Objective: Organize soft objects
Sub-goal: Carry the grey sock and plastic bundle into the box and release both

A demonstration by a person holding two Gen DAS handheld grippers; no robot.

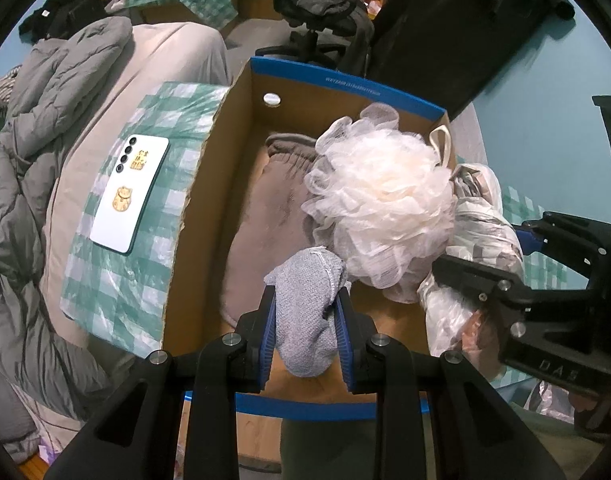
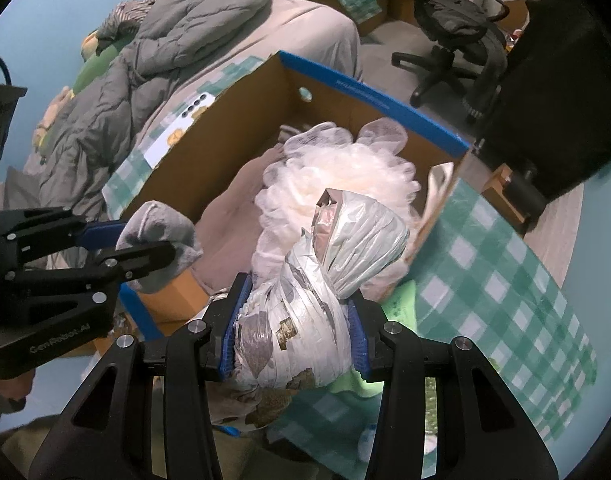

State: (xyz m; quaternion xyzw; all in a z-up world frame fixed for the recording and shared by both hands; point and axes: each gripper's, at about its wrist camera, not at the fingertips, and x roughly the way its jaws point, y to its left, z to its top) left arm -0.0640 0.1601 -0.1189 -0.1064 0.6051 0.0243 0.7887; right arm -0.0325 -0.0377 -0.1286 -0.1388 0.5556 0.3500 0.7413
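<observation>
**Both grippers loaded over the box**

The left gripper (image 1: pixel 305 312) is pinching a grey sock (image 1: pixel 305 316) between its blue pads (image 1: pixel 267 332). The sock is bunched, its cuff end poking out past the fingertips, its other end sagging below them. It hangs above the near end of the cardboard box (image 1: pixel 209 200), over bare box floor, just short of the loofah (image 1: pixel 381 196). In the right wrist view the same gripper (image 2: pixel 145 252) enters from the left with the sock (image 2: pixel 161 236) in its grip, above the box's near left corner.

The right gripper (image 2: pixel 297 328) is clamped on a crumpled plastic bag (image 2: pixel 305 312), twisted into a bundle whose upper end (image 2: pixel 365 236) rises past the fingertips and leans toward the box. The bag is held at the box's right near corner, touching or nearly touching the loofah (image 2: pixel 337 184); contact cannot be confirmed. From the left wrist view the bag (image 1: pixel 481 224) sits at the right wall of the box, with the right gripper (image 1: pixel 517 292) gripping it lower down.

Inside the box: the white mesh loofah fills the far right portion, resting on a taupe cloth (image 1: pixel 265 208) that covers most of the floor.

The box stands on a green checked sheet (image 1: pixel 117 264). A white phone (image 1: pixel 129 196) lies face down on that sheet, just left of the box. A grey quilt (image 1: pixel 37 140) is heaped further left.
</observation>
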